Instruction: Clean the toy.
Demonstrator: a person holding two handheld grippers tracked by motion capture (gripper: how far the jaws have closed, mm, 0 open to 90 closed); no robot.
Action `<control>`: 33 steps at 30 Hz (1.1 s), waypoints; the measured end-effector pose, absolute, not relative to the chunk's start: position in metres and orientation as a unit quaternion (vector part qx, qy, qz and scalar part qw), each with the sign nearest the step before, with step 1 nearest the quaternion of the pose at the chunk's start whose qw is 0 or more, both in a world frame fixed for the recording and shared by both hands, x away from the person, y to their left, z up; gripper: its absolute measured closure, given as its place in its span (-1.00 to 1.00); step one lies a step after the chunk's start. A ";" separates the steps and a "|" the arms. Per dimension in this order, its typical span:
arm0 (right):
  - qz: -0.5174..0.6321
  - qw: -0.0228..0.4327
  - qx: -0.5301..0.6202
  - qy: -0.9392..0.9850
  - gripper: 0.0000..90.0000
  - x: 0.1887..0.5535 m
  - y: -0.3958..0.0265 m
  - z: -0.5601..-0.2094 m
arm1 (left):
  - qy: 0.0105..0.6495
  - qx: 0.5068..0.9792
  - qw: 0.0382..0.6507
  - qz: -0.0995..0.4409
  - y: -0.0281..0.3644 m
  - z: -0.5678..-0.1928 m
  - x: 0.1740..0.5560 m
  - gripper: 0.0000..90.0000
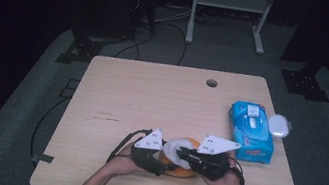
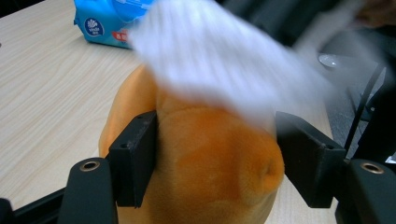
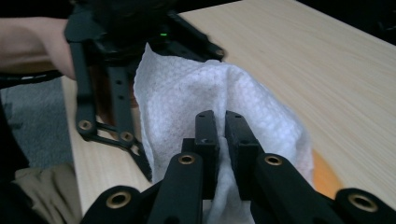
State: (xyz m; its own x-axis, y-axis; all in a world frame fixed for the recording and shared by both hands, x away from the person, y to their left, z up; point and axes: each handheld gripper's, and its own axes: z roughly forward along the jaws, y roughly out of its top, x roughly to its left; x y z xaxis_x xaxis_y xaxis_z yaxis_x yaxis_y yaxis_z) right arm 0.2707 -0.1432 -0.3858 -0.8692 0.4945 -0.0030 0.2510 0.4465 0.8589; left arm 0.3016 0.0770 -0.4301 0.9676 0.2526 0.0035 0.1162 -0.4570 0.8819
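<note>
Wiping an orange plush toy [image 2: 210, 172] with a white wipe [image 3: 187, 98], near the table's [image 1: 152, 95] front edge, about midway along it. Left gripper [image 1: 154, 159] clamps the toy across its body, one jaw on each flank, pads pressed into the fabric. Right gripper [image 3: 220, 133] has its jaws nearly together, pinching a fold of the wipe. Key relation: the wipe lies draped on top of the toy, right gripper coming in from the toy's right side toward the left gripper, so the two tools sit close together over it. Any further stroke likely runs across the toy's upper face, between the left jaws. Blue wipes pack [image 1: 251, 131] sits by the right edge, small white lid [image 1: 279, 126] just beside it. Wipe blurred in the left gripper view; toy's shape and long axis hard to tell, mostly covered.
</note>
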 end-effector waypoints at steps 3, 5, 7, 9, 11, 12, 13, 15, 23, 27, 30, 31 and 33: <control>0.467 0.130 0.212 0.848 0.87 0.269 -0.135 -0.388 | 0.102 0.853 0.506 0.072 0.079 -0.431 0.301 -0.27; 0.469 0.128 0.224 0.845 0.87 0.273 -0.143 -0.388 | 0.100 0.853 0.507 0.076 0.079 -0.431 0.302 -0.24; 0.469 0.129 0.242 0.839 0.87 0.279 -0.155 -0.390 | 0.103 0.853 0.506 0.073 0.081 -0.432 0.303 -0.24; 0.471 0.128 0.266 0.831 0.87 0.286 -0.169 -0.394 | 0.098 0.856 0.502 0.077 0.084 -0.433 0.305 -0.24; 0.470 0.128 0.287 0.824 0.87 0.291 -0.180 -0.398 | 0.101 0.856 0.501 0.076 0.087 -0.433 0.306 -0.24; 0.469 0.129 0.295 0.823 0.86 0.292 -0.183 -0.399 | 0.103 0.856 0.501 0.076 0.088 -0.433 0.307 -0.24; 0.472 0.125 0.299 0.820 0.86 0.292 -0.185 -0.400 | 0.105 0.856 0.501 0.074 0.089 -0.432 0.308 -0.26; 0.474 0.118 0.300 0.819 0.86 0.291 -0.184 -0.402 | 0.113 0.857 0.498 0.066 0.087 -0.427 0.309 -0.38; 0.481 0.110 0.265 0.829 0.86 0.280 -0.161 -0.400 | 0.125 0.859 0.491 0.074 0.088 -0.428 0.312 -0.45; 0.477 0.111 0.281 0.825 0.86 0.287 -0.173 -0.406 | 0.138 0.859 0.488 0.070 0.093 -0.430 0.316 -0.28; 0.474 0.106 0.300 0.821 0.86 0.292 -0.185 -0.411 | 0.141 0.857 0.491 0.065 0.094 -0.431 0.317 -0.27; 0.470 0.112 0.304 0.821 0.86 0.292 -0.187 -0.412 | 0.142 0.857 0.491 0.065 0.095 -0.431 0.317 -0.27; 0.465 0.126 0.308 0.820 0.86 0.292 -0.190 -0.412 | 0.142 0.857 0.491 0.065 0.097 -0.432 0.317 -0.27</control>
